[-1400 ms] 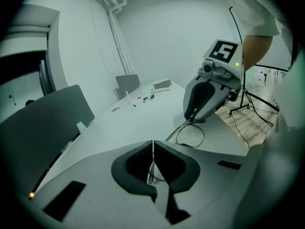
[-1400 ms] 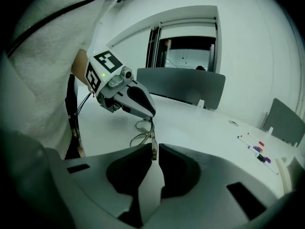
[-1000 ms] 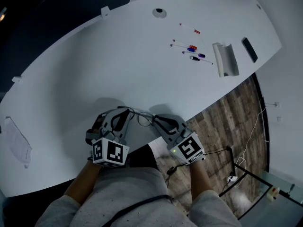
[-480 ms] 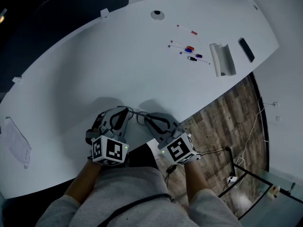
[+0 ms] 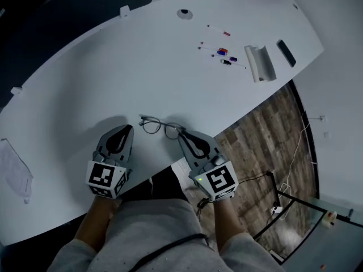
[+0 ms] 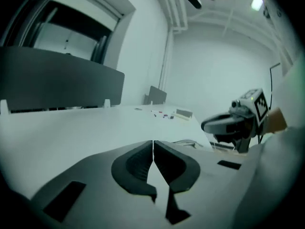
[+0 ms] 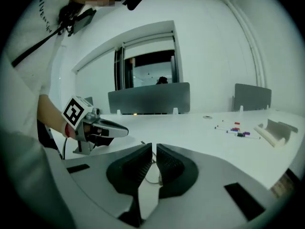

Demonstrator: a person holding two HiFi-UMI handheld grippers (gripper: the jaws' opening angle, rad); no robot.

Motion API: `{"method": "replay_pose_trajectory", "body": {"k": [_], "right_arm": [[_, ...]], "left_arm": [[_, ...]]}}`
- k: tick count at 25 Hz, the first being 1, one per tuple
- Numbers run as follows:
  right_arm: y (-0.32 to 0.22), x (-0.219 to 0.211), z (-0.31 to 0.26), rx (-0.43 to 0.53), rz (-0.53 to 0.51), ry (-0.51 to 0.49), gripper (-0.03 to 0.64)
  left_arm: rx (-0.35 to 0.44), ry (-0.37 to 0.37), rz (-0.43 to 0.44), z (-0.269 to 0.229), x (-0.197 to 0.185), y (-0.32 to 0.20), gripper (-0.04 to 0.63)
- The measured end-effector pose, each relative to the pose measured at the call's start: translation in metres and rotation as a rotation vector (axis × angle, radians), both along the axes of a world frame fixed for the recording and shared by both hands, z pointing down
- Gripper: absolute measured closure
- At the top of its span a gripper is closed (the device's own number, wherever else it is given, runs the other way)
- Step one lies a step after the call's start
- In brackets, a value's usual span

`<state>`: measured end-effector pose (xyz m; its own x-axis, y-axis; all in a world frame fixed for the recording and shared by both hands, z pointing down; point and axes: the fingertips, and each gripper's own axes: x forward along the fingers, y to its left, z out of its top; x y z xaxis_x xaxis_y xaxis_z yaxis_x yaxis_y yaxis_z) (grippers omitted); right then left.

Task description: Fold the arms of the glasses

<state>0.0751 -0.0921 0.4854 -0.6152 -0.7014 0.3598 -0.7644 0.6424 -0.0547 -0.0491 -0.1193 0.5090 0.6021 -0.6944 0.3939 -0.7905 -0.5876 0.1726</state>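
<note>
The white desk [image 5: 170, 67] carries the glasses [image 5: 160, 126] near its front edge, between the two tools. The left claw [image 5: 128, 129] sits just beside them, closed and empty. The right claw [image 5: 181, 134] is at their right end, its jaws nearly together and pinching nothing visible. The fold seems nearly done. Whether both arms lie flat is too small to tell, so the next move is a check.

We see a white table [image 5: 113, 78] filling most of the frame. Markers [image 5: 221, 52], a white tray [image 5: 259, 63] and a dark slab [image 5: 285, 52] lie at upper right, a round grommet [image 5: 184, 13] near the top, paper [image 5: 12, 171] at far left, and wood floor [image 5: 255, 146] at lower right.
</note>
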Motion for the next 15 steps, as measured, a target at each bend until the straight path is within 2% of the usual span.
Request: {"method": "replay_pose_trajectory", "body": {"k": [3, 5, 10, 13, 15], "right_arm": [[0.023, -0.005, 0.004, -0.046, 0.075, -0.036, 0.579], [0.035, -0.014, -0.005, -0.053, 0.107, -0.047, 0.584], [0.059, -0.035, -0.031, -0.016, 0.102, -0.058, 0.594], [0.085, -0.042, -0.036, -0.017, 0.126, -0.119, 0.595], [0.087, -0.044, -0.039, 0.004, 0.159, -0.153, 0.597]], "left_arm": [[-0.02, 0.145, -0.05, -0.011, -0.013, 0.013, 0.577], [-0.012, 0.199, -0.047, -0.021, -0.016, 0.024, 0.577], [0.051, 0.244, 0.028, -0.045, -0.008, 0.05, 0.578], [0.065, 0.256, 0.06, -0.049, -0.006, 0.078, 0.58], [0.082, 0.258, 0.074, -0.05, -0.001, 0.079, 0.58]]}}
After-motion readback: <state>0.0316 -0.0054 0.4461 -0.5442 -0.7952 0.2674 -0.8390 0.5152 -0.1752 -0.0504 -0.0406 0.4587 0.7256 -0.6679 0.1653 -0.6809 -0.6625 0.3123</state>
